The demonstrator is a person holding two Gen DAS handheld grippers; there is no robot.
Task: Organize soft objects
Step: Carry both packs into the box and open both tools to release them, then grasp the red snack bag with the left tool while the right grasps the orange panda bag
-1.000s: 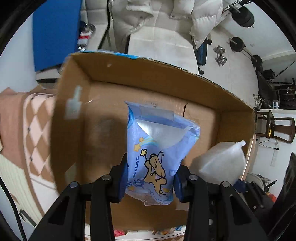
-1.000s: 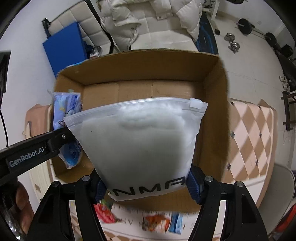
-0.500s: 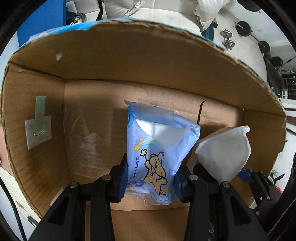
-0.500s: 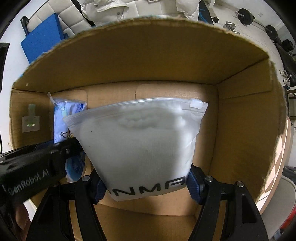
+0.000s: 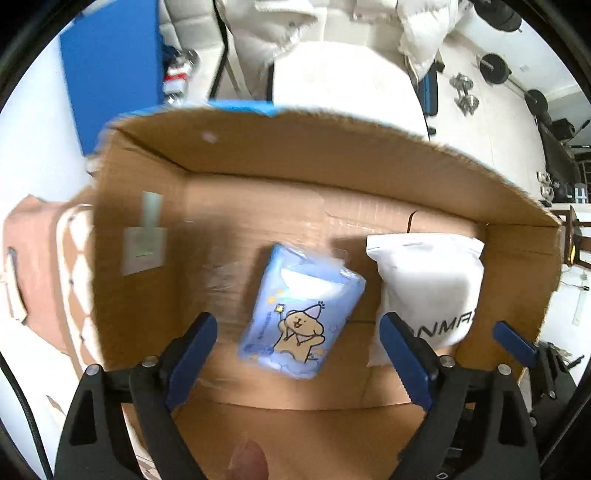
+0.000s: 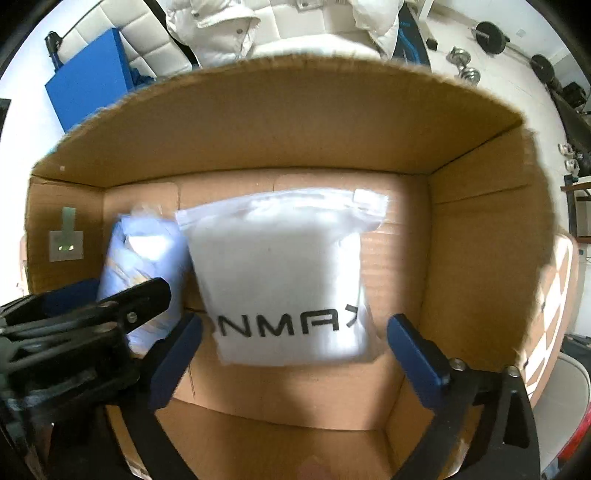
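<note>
A blue tissue pack (image 5: 301, 312) printed with a cartoon bear is lying on the floor of the cardboard box (image 5: 332, 155), at the centre of the left wrist frame, tilted slightly. Just beside it, toward the right of that frame, a white zip bag (image 5: 424, 284) lettered in black is resting on the box floor; the two packs are touching or nearly so. In the right wrist frame the white zip bag is filling the centre, with the blue tissue pack at its left edge, partly hidden.

The left gripper (image 5: 299, 354) is hanging over the blue tissue pack with its jaws spread wide, gripping nothing. The right gripper (image 6: 293, 356) is hanging over the white zip bag, jaws likewise wide apart and empty.

A taped label (image 5: 146, 240) is sticking to the box wall at middle left. Beyond the box, a white padded jacket (image 6: 221, 33) is lying at the top of the frame, with dumbbells (image 5: 465, 98) at upper right.
</note>
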